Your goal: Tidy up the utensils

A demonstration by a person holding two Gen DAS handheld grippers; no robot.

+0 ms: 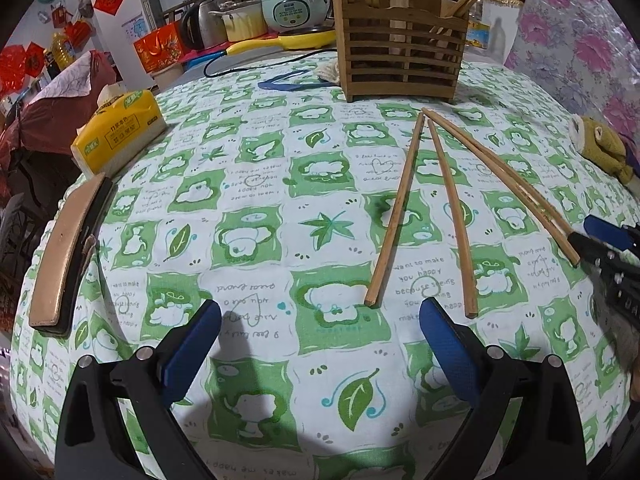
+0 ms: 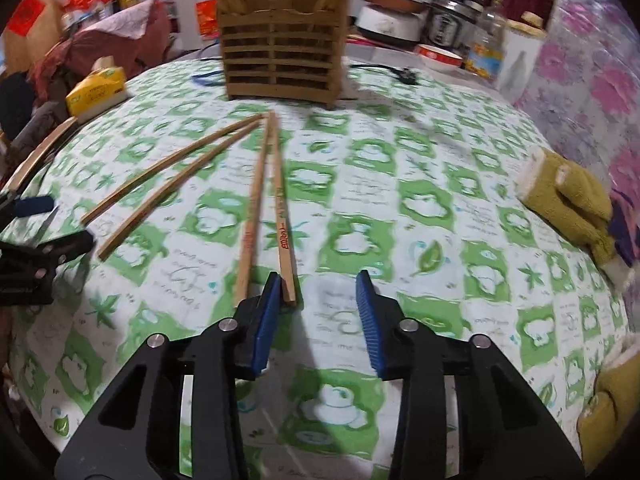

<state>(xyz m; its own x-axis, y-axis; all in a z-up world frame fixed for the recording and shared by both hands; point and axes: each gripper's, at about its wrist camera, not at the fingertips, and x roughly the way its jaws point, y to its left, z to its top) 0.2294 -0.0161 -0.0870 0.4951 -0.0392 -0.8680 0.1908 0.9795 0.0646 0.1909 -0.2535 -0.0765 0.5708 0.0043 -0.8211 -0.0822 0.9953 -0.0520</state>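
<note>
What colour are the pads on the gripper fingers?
Blue, set on black arms. The right gripper shows its pads best in the right wrist view.

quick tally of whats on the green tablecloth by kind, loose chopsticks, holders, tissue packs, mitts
Loose chopsticks on the cloth: 4
Wooden slatted holder (sticks already stand in it, not counted): 1
Yellow tissue pack: 1
Olive mitt: 1
Total: 7

Both the left gripper and the right gripper are open, holding nothing.
</note>
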